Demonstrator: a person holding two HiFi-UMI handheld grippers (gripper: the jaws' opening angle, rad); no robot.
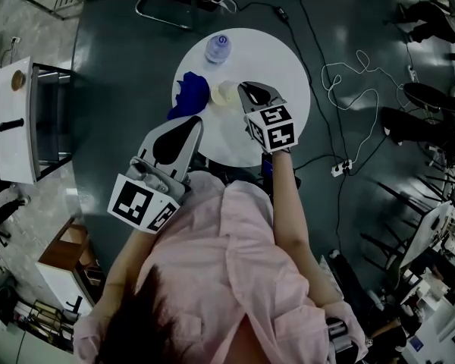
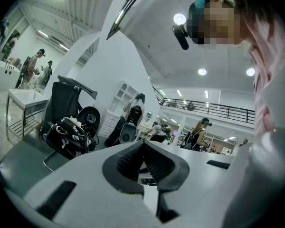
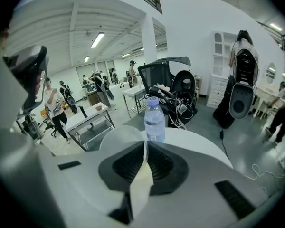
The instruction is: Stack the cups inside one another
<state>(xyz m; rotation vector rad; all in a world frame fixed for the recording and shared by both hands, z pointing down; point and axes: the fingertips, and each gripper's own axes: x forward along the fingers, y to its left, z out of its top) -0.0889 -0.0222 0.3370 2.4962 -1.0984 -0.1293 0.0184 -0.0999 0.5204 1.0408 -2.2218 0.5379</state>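
Pinching the cup (image 3: 119, 137) wall is the right tool (image 3: 146, 148).

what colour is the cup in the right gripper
Cream cup, best in the right gripper view.

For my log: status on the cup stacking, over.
Right gripper shut on pale cup wall. Left gripper shut, empty. Blue cups beside pale cup; bottle farther back, not blocking.

1. Dim and bluish in head view, brightest on the round table (image 1: 288, 74).
2. Lit from ceiling lamps (image 2: 179, 19), glaring in left gripper view.
3. Strongly fisheye-bent, black-cornered in both gripper views; foreground soft.
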